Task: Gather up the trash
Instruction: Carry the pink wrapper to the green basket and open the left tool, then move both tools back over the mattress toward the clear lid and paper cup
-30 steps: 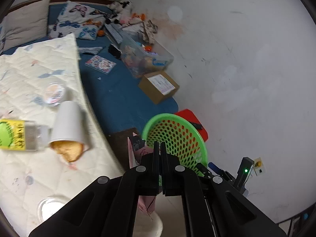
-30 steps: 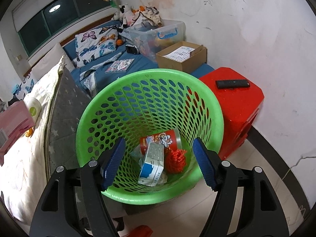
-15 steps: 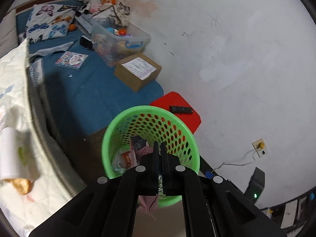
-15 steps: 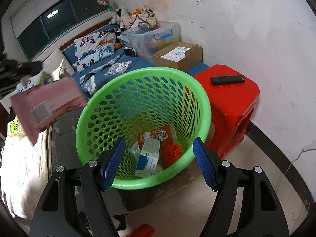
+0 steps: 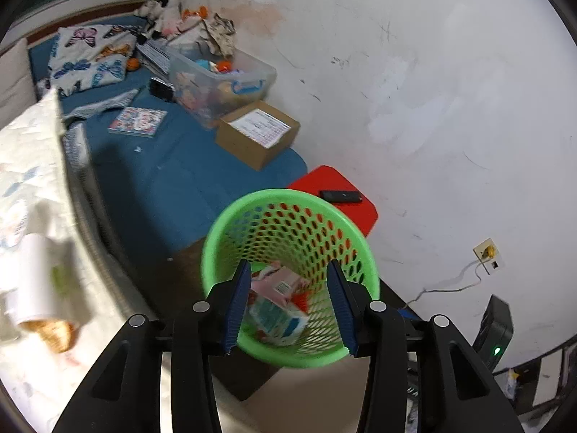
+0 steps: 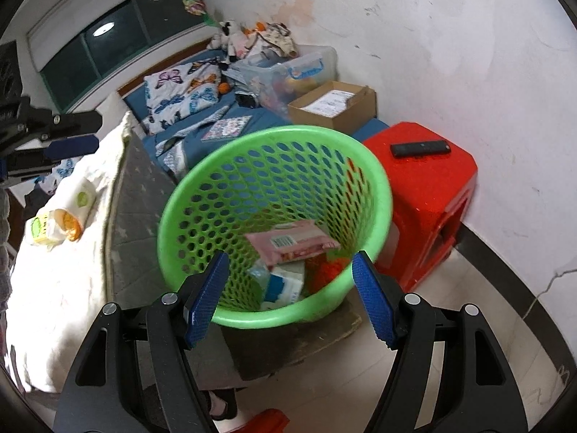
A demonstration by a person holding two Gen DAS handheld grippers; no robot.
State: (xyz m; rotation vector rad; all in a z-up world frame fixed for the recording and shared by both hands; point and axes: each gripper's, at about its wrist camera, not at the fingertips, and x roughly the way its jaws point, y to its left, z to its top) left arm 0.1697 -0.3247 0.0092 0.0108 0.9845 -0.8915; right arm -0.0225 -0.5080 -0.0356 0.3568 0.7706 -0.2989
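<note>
The green mesh basket [image 5: 288,198] stands on the floor between the bed and a red stool. My left gripper [image 5: 288,263] hovers over its near rim with the jaws opening and nothing pressed between the pads. A pink packet [image 5: 285,285] lies loose inside, on top of a blue-and-white carton [image 5: 274,321]. My right gripper [image 6: 290,254] is open and holds nothing, just in front of the basket [image 6: 274,131]. From there the pink packet [image 6: 292,241] rests on the carton [image 6: 285,281] beside something red [image 6: 328,270]. A white cup [image 5: 36,288] lies tipped on the bed quilt.
A red stool [image 5: 331,180] with a black remote [image 5: 340,196] stands right of the basket, against the wall. A cardboard box [image 5: 258,133] and a clear bin [image 5: 220,72] sit on the blue mattress. A green-labelled bottle [image 6: 39,231] lies beside the cup [image 6: 83,198].
My left gripper swung from the bed to over the basket and its jaws went from shut to open. The pink packet it carried now lies in the basket. The right gripper stayed open.
</note>
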